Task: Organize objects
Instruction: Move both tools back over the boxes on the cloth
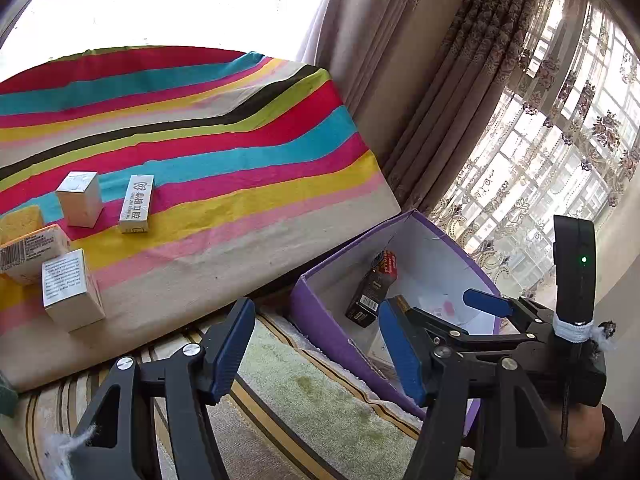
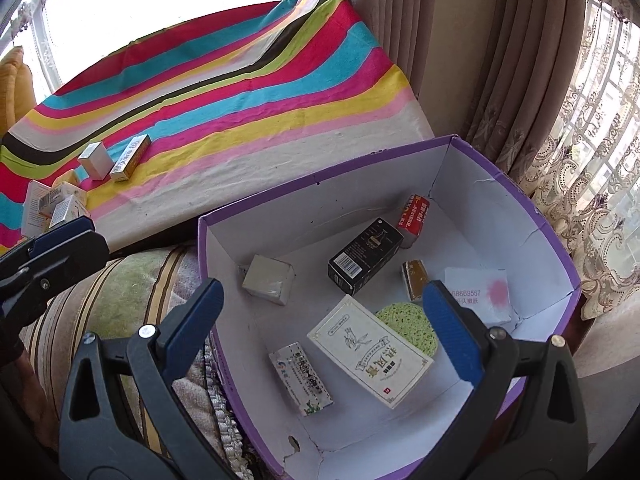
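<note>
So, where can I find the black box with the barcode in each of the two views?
Left wrist view: the black box is at lower centre-right, leaning inside the purple bin, just beyond the left gripper.
Right wrist view: it lies in the middle, on the bin floor, left of the red packet.
Shared landmark: the striped cloth behind the bin.

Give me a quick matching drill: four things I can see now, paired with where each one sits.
Things:
1. black carton
2. green sponge
3. silver box
4. left hand-held gripper

Places:
A. on the striped cloth
B. over the rug, empty
C. in the purple box, partly under a white carton
D. in the purple box, near the red packet

Pairs: 1-D, 2-C, 3-A, 4-B
</note>
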A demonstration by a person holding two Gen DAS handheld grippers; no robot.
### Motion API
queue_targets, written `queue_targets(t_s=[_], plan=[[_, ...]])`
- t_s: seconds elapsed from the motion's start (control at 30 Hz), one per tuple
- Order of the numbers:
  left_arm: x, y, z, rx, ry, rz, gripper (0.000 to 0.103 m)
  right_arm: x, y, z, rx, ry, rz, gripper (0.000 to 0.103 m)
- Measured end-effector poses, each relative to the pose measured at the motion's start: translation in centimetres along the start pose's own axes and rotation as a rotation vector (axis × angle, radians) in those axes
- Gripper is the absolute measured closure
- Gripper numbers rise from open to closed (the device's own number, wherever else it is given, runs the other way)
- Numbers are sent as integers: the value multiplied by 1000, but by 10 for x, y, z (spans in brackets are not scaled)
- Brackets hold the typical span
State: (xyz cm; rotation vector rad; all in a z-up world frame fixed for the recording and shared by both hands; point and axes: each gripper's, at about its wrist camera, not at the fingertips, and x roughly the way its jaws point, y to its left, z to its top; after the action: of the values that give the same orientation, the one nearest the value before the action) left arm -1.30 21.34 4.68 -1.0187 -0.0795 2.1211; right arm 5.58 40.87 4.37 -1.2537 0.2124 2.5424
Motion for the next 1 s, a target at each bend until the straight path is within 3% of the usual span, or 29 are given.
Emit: queue_targets(t_s=[0.37,1.0], plan=[[-40,41,-23,-93,-31,57,36,-6,36,-1,-65,14,44,2],[-137,141,-71,-259,-91,280,21,-8,99,0,-158,30,122,2]])
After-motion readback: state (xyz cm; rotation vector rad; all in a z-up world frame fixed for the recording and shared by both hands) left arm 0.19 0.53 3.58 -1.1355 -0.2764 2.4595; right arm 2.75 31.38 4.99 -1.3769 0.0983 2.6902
